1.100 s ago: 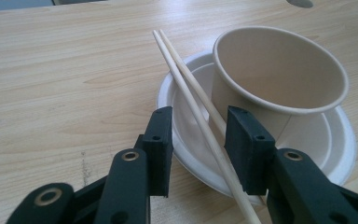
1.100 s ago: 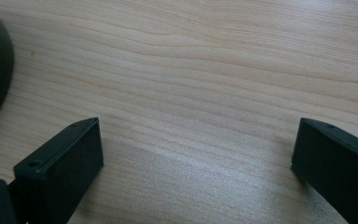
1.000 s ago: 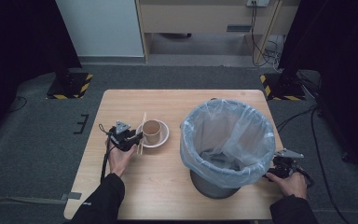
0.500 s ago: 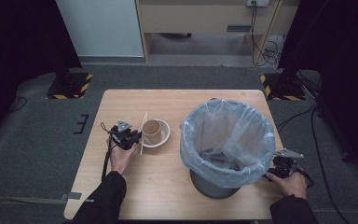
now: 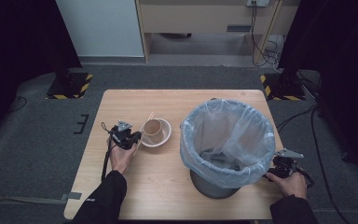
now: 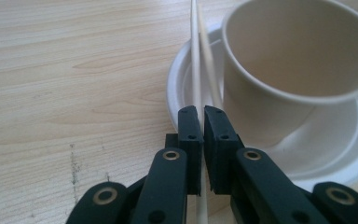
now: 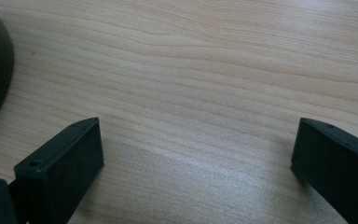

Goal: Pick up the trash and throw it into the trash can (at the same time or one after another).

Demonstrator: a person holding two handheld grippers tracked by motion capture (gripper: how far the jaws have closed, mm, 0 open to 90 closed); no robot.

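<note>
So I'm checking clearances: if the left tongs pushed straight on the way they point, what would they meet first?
Probably the white plate: its rim lies just ahead of the left tongs, which have just closed on a chopstick. The paper cup stands right behind, slightly to the side; depth is hard to judge.

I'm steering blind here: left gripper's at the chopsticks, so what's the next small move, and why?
Probably lift the left gripper slightly. Its jaws have just closed on a chopstick leaning on the plate beside the paper cup; the lined trash bin stands open to its right.
</note>
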